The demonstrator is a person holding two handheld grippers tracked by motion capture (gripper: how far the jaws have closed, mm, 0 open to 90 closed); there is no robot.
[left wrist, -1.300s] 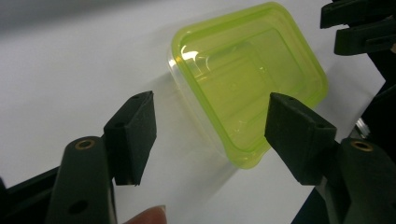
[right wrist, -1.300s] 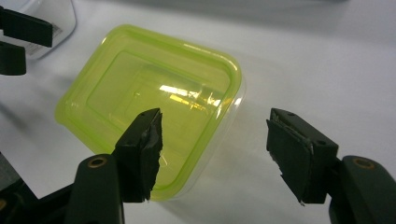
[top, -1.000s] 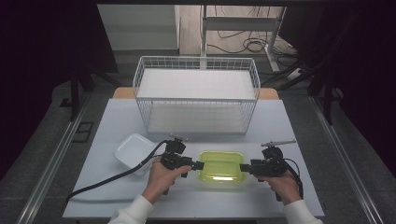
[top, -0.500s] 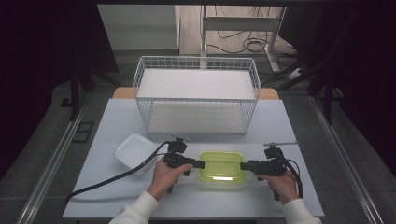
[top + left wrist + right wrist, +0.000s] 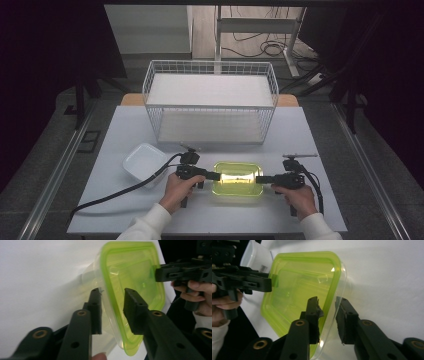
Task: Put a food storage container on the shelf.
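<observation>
Both grippers, left [image 5: 216, 176] at 9 o'clock, right [image 5: 260, 179] at 3, have just been closing on the green box [image 5: 238, 179] rim, not quite pinching; a lift looks next.

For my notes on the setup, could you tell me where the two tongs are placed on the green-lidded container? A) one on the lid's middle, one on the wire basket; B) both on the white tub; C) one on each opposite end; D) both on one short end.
C: in the high view the left tongs and right tongs straddle opposite ends of the green-lidded container.
</observation>
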